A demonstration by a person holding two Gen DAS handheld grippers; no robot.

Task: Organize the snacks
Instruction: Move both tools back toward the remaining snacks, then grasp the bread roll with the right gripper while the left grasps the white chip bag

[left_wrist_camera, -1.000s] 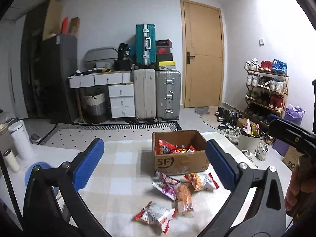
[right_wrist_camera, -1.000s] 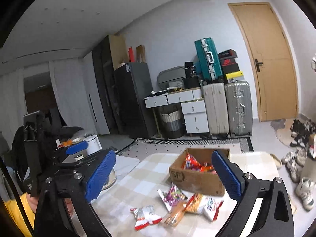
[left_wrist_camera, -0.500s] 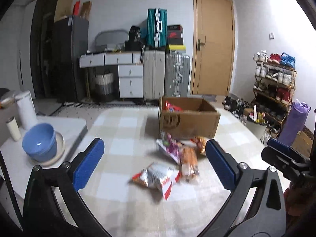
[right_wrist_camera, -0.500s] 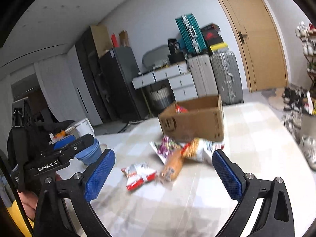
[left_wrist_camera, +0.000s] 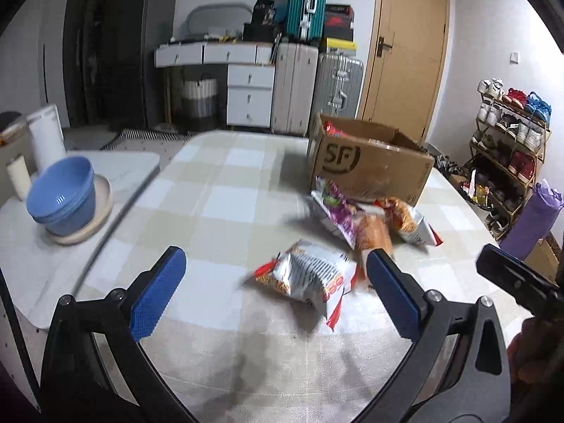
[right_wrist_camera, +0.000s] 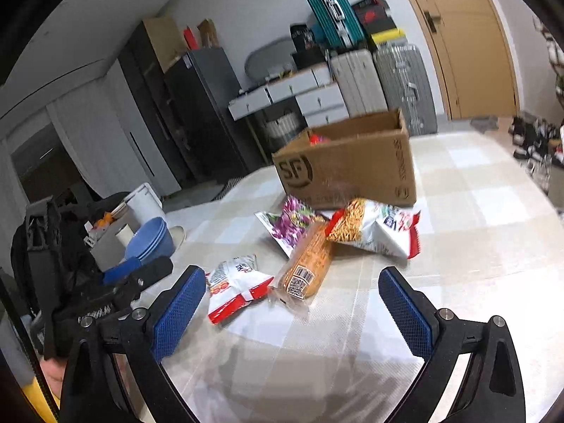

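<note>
Both grippers hover over the checked beige tablecloth [left_wrist_camera: 218, 190], left gripper [left_wrist_camera: 273, 290] and right gripper [right_wrist_camera: 292, 312] each spread wide, gripping nothing. Four snack packets lie loose before the brown cardboard SF box [right_wrist_camera: 352, 169] (more snacks inside): white-red crinkled bag [left_wrist_camera: 310, 278] nearest, orange clear-wrapped pack [right_wrist_camera: 310, 261], purple bag [right_wrist_camera: 290, 225], white-orange chips bag [right_wrist_camera: 373, 229] touching the box.

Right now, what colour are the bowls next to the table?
Light blue bowls, clearest in the left wrist view.
</note>
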